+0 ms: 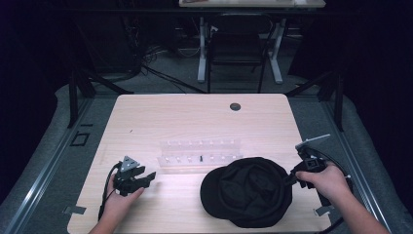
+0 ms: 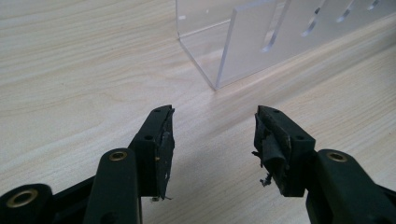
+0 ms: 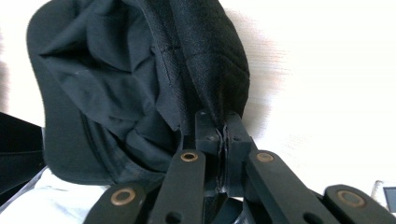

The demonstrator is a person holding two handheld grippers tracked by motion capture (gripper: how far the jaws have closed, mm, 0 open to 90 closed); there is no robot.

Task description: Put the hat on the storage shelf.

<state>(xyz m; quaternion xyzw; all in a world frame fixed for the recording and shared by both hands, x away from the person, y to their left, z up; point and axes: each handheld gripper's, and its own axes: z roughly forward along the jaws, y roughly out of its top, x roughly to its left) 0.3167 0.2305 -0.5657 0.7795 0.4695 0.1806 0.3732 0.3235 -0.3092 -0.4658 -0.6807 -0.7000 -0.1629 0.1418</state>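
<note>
Crumpled black cap (image 1: 248,191) pinched by right gripper (image 1: 288,179) fingers; left gripper (image 1: 146,178) fingers spread.

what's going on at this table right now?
A person works a handheld gripper in each hand at a light wooden table. The right gripper is clamped shut on the edge of a black fabric cap lying opening-up at the near right. The left gripper hangs open and empty over bare wood, pointed toward a clear acrylic slotted rack mid-table.
</note>
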